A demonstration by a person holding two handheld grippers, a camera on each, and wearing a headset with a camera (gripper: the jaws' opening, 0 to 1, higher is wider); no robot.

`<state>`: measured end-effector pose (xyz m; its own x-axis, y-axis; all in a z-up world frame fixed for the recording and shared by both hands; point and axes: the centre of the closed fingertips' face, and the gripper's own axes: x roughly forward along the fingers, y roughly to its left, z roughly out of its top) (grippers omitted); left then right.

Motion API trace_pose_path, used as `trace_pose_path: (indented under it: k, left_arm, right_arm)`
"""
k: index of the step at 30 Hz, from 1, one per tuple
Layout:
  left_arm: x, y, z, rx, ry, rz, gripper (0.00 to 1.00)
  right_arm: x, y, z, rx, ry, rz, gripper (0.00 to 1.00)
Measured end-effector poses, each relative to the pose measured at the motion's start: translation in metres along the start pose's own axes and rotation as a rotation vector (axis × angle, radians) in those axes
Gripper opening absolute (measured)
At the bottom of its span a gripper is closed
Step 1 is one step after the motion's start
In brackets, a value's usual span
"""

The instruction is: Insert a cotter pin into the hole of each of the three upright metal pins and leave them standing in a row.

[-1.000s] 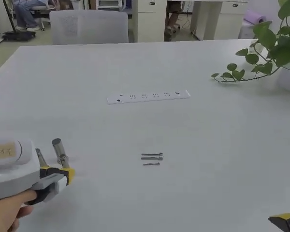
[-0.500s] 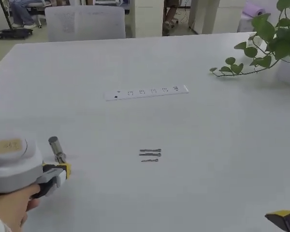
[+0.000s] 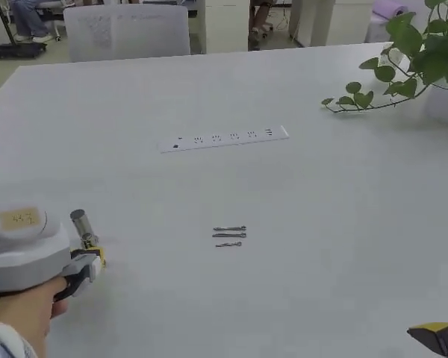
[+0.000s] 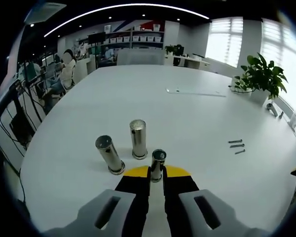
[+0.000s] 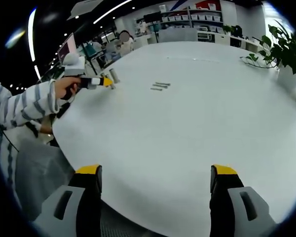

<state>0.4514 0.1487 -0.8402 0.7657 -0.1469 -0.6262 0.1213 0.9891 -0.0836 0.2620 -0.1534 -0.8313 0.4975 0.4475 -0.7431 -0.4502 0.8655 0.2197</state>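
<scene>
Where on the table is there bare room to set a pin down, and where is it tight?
Bare: the stretch between the cotter pins and the plant, and the band between the power strip and the cotter pins. Crowded: the near left edge, where the left gripper grips a metal pin beside two more.
</scene>
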Motion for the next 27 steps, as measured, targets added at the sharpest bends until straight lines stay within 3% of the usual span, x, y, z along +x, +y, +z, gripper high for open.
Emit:
trace_pose_path:
  k: [5,16,18,22,24,27]
  left_arm:
    - [-0.001,0.002,0.0,0.02,0.01,0.018,0.08]
    - [-0.003,0.001,-0.002,0.035,0.024,0.0,0.07]
    - [-0.004,0.001,-0.002,0.082,0.029,-0.006,0.07]
    - [-0.006,-0.004,-0.004,0.094,0.04,-0.028,0.07]
    - [-0.009,-0.003,-0.004,0.152,0.042,-0.016,0.07]
    - [-0.012,-0.005,-0.003,0.152,0.042,-0.027,0.07]
  right_arm:
    - [0.0,-0.001,0.0,0.002,-0.003,0.0,0.91]
    - [-0.002,-0.002,0.005,0.006,-0.027,0.002,0.91]
    - [-0.002,-0.001,0.006,0.009,-0.033,0.004,0.91]
    - [-0.002,-0.001,0.006,0.018,-0.042,0.005,0.91]
    - [-0.002,-0.002,0.007,0.018,-0.044,0.004,0.91]
    - [-0.003,-0.002,0.007,0.02,-0.047,0.003,0.91]
